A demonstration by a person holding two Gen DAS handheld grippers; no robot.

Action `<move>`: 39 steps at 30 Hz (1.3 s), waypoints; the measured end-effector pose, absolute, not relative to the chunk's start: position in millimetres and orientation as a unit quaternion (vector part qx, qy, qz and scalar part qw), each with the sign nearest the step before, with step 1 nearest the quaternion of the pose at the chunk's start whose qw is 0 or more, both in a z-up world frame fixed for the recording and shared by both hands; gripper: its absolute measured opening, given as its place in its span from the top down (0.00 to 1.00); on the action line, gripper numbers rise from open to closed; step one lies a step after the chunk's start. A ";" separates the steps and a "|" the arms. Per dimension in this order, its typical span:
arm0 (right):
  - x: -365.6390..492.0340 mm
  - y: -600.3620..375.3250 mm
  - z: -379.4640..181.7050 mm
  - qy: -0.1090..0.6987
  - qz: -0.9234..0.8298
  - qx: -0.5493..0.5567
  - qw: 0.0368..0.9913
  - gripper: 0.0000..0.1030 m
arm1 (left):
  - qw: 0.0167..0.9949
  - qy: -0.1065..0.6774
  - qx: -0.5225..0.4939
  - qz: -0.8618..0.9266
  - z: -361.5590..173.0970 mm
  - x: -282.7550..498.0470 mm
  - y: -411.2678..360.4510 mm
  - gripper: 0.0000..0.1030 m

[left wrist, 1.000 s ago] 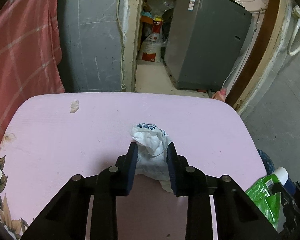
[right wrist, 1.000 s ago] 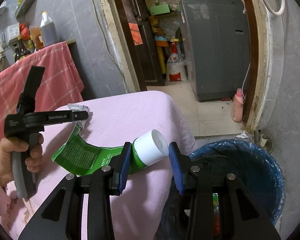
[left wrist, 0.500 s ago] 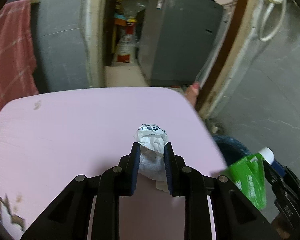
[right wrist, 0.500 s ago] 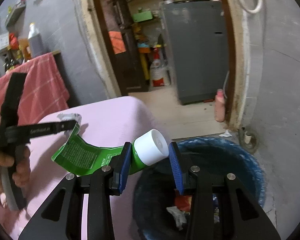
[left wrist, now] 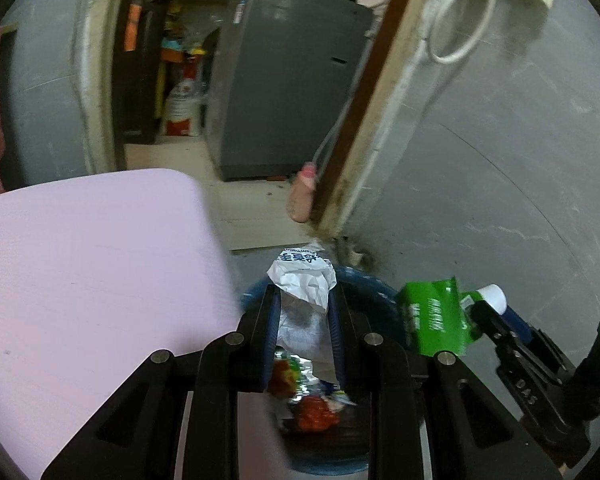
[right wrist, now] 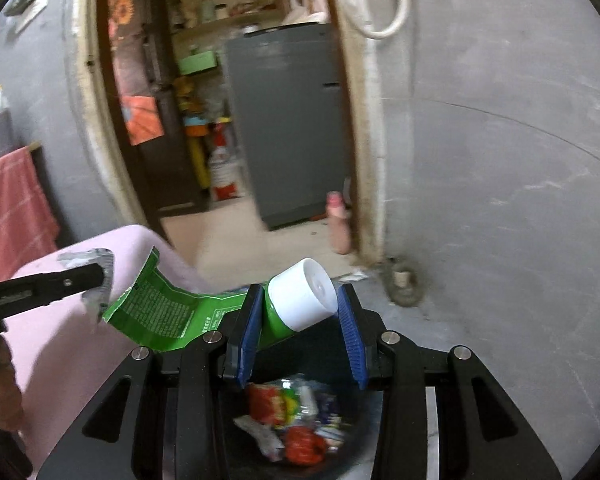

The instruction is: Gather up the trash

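My left gripper (left wrist: 303,296) is shut on a crumpled white wrapper (left wrist: 302,280) with blue print and holds it over the blue trash bin (left wrist: 374,284). My right gripper (right wrist: 298,304) is shut on a flattened green tube (right wrist: 168,312) just behind its white cap (right wrist: 303,300), also above the bin, whose dark inside holds several wrappers (right wrist: 292,420). In the left wrist view the green tube (left wrist: 432,316) and the right gripper (left wrist: 496,312) hang at the right. In the right wrist view the left gripper (right wrist: 100,276) comes in from the left with the wrapper (right wrist: 96,264).
The pink table (left wrist: 80,264) lies to the left of the bin. Behind stand a doorway with a grey washing machine (left wrist: 284,92), a pink bottle (left wrist: 302,194) on the floor by the door frame, and a grey wall (left wrist: 500,160) on the right. A hand (right wrist: 0,384) holds the left gripper.
Both grippers have swung right, off the pink table and over the bin, each still carrying its piece of trash. The bin's contents have come into view below the fingers.
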State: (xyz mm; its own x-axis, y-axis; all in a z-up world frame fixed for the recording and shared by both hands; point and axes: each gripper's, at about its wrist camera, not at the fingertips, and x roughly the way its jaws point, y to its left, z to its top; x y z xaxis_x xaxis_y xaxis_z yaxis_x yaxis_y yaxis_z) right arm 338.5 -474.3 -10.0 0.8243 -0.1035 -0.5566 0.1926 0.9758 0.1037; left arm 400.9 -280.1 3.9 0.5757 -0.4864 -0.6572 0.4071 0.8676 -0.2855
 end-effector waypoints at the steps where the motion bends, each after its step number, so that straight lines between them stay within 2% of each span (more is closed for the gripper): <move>1: 337.0 -479.1 -12.2 0.289 -0.086 0.077 0.950 0.66 | 0.885 0.387 -0.049 -0.255 2.3 403.5 -284.5 0.81; 13: 333.9 -504.7 -40.4 0.337 -0.105 0.090 0.931 0.65 | 0.858 0.441 0.000 -0.262 -34.3 398.7 -337.4 0.79; 23: 335.0 -501.0 -38.4 0.337 -0.083 0.103 0.932 0.63 | 0.856 0.448 -0.024 -0.255 -37.5 399.5 -320.9 0.65; 26: 332.0 -499.8 -30.2 0.323 -0.081 0.108 0.937 0.63 | 0.860 0.442 -0.030 -0.252 -31.6 395.9 -314.8 0.58; 29: 329.3 -497.2 -17.1 0.302 -0.081 0.107 0.944 0.57 | 0.870 0.425 -0.041 -0.247 -22.8 391.4 -306.9 0.48; 32: 323.0 -494.4 -2.8 0.278 -0.080 0.103 0.952 0.56 | 0.881 0.404 -0.056 -0.241 -10.3 384.7 -297.9 0.43; 36: 311.7 -491.8 12.2 0.246 -0.080 0.100 0.961 0.46 | 0.898 0.369 -0.073 -0.228 9.7 373.8 -284.0 0.32; 39: 298.2 -485.9 24.4 0.221 -0.075 0.095 0.968 0.44 | 0.914 0.336 -0.082 -0.215 25.1 361.3 -269.8 0.23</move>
